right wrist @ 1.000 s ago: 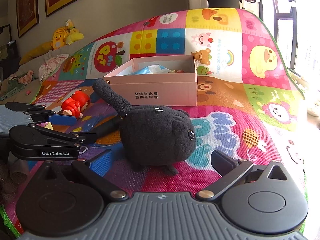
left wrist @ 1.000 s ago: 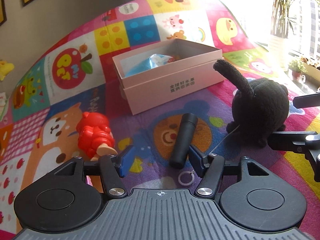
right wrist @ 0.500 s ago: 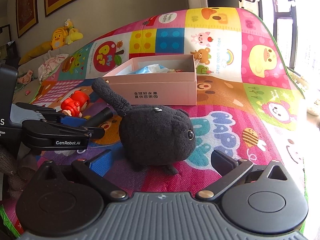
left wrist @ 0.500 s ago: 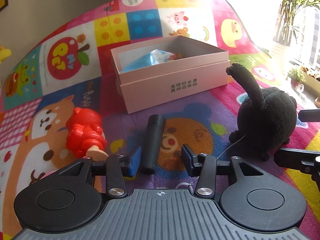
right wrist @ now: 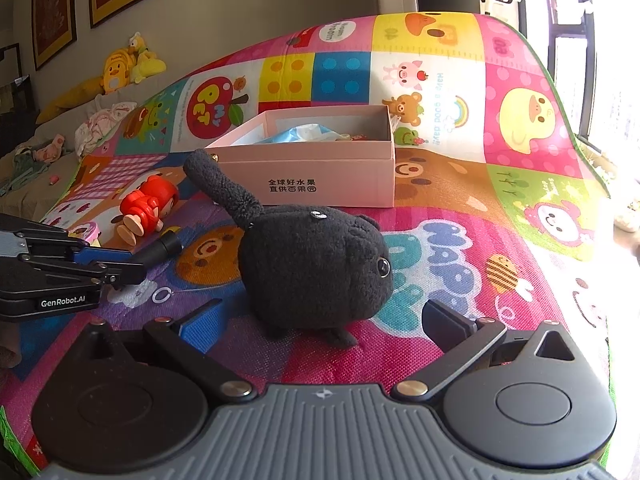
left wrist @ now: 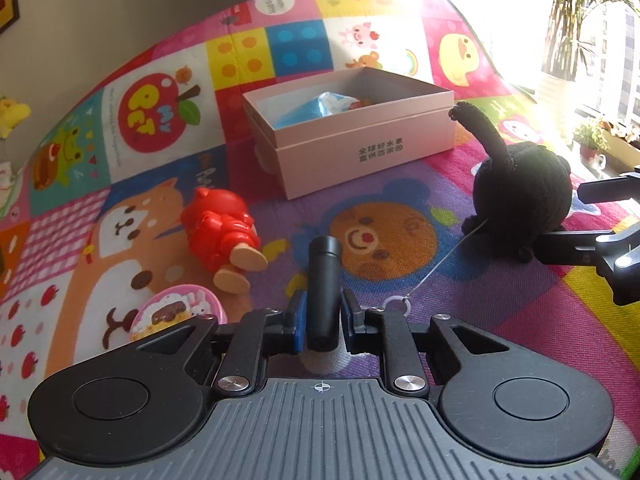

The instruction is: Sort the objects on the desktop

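Inside pink box (left wrist: 360, 152): blue packet (left wrist: 316, 110).

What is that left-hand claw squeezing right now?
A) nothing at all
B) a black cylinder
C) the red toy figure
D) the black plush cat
B: the left gripper has its blue pads pressed on either side of the black cylinder, while the red toy figure and black plush cat lie apart on the mat.

Both wrist views look low across the mat (left wrist: 460, 280) (sharing the box (left wrist: 360, 144)).
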Demonstrator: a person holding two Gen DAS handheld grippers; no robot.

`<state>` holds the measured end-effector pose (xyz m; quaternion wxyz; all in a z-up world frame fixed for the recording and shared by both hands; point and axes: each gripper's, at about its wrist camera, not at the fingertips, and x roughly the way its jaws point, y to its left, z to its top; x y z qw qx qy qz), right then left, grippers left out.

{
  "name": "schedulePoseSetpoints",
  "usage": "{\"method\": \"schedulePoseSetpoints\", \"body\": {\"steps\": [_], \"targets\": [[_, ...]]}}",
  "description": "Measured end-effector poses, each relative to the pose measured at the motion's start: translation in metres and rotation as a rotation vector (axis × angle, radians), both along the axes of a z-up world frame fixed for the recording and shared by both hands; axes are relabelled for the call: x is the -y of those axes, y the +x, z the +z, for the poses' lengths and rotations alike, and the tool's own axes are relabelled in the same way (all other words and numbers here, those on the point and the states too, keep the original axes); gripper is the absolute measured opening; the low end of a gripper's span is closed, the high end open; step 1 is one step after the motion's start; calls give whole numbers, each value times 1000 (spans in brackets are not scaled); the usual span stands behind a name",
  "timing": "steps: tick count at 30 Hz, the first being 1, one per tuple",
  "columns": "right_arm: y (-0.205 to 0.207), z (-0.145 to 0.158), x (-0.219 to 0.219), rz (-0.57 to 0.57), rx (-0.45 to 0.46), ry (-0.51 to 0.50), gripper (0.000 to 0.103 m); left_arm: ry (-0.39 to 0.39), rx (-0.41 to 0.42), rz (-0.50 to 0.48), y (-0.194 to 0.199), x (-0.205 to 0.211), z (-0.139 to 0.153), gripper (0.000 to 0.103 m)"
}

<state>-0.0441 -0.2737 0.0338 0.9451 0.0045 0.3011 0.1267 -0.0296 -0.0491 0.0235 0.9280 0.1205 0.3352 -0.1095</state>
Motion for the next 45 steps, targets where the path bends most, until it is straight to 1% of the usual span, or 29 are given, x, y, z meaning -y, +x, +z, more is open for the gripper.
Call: {"method": "schedulePoseSetpoints", "body": {"steps": [3, 5, 6, 7, 9, 10, 11, 13, 14, 15, 16, 18, 20, 21, 24, 25, 26, 28, 31, 32, 33, 35, 38, 39, 42, 45], "targets": [[0, 0, -1, 0, -2, -5, 103, 14, 24, 49, -1, -6, 5, 24], [0, 0, -1, 0, -2, -7, 103, 16, 38, 58, -3, -7, 8, 31], [1, 0, -1, 1, -3, -6, 103, 11, 38, 49, -5, -6, 10, 38], [1, 0, -1, 0, -4, -6, 103, 8, 37, 36, -7, -5, 10, 42], [1, 0, -1, 0, -5, -6, 103, 4, 23, 16, -10, -3, 8, 42], [1, 0, -1, 0, -4, -6, 103, -2, 12, 12, -10, -2, 5, 45], [1, 0, -1, 0, -4, -6, 103, -4, 11, 15, -11, -1, 4, 48], [1, -1, -1, 0, -5, -7, 103, 5, 21, 34, -11, 0, 2, 57], [1, 0, -1, 0, -6, -8, 103, -4, 21, 44, -11, -1, 2, 59], [2, -1, -1, 1, -8, -8, 103, -6, 21, 51, -10, -2, 2, 63], [2, -1, -1, 1, -9, -8, 103, 0, 23, 57, -9, -3, 2, 68], [2, -1, -2, 2, -9, -9, 103, 20, 27, 75, -6, -5, 0, 73], [3, -1, -2, 2, -11, -8, 103, 15, 14, 87, -4, -9, -1, 73], [3, -1, -2, 2, -11, -8, 103, -2, -1, 90, -3, -12, -2, 73], [3, -1, -2, 4, -14, -10, 103, -44, -39, 72, -3, -13, -4, 67], [3, -1, -2, 4, -14, -10, 103, -53, -42, 62, -5, -12, -4, 68], [3, -1, -2, 4, -15, -10, 103, -59, -38, 50, -7, -10, -3, 69], [3, -1, -2, 4, -15, -10, 103, -85, -31, 13, -12, -7, 1, 73], [3, -1, -2, 3, -14, -10, 103, -162, -38, -72, -16, -3, 8, 73], [3, -1, -2, 3, -14, -10, 103, -175, -43, -87, -17, -1, 9, 73], [3, -1, -2, 4, -14, -10, 103, -173, -42, -92, -18, 2, 9, 73], [3, -2, -2, 3, -12, -9, 103, -146, -32, -84, -18, 6, 7, 73], [3, -2, -2, 2, -12, -8, 103, -68, -5, -35, -14, 9, 2, 73], [3, -2, -2, 3, -13, -9, 103, -45, 1, -17, -11, 8, 1, 72], [4, -2, -3, 2, -17, -17, 103, -32, -4, 20, -4, 3, -2, 70], [6, -3, -4, 10, -29, -26, 103, -4, 1, 29, -4, 0, -5, 68]]}}
